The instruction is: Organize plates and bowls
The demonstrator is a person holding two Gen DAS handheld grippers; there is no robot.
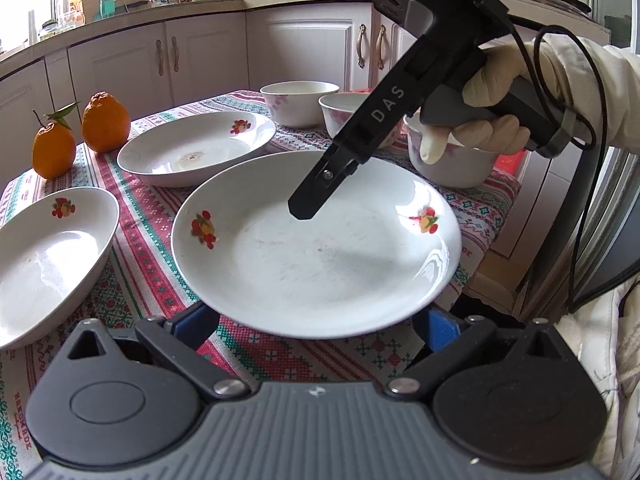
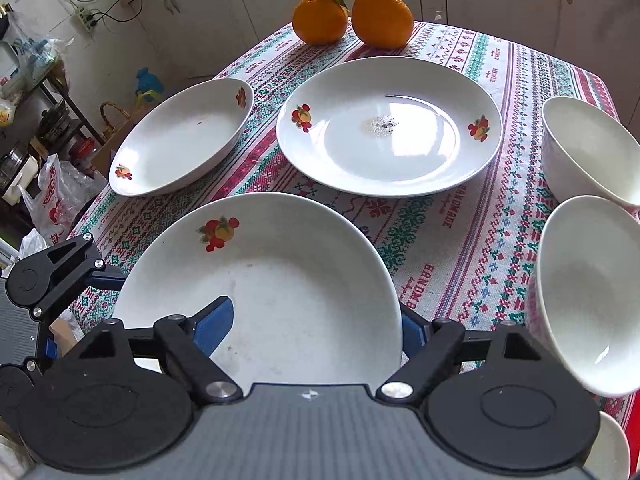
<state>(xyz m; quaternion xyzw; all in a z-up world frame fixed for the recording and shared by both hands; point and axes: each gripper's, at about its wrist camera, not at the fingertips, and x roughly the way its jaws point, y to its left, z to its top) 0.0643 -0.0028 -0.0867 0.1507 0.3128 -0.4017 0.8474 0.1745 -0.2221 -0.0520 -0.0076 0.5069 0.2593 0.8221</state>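
I am pinching the near plate [image 1: 316, 240] at two rims, left tool [image 1: 316, 320] and right tool [image 2: 316, 328] both clamping it above the table [image 2: 448, 240], and next I judge it needs carrying level onto the middle plate [image 2: 388, 128] to stack.

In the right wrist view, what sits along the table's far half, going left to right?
Oval dish → round plate → white bowl. The two oranges stand behind the plate.
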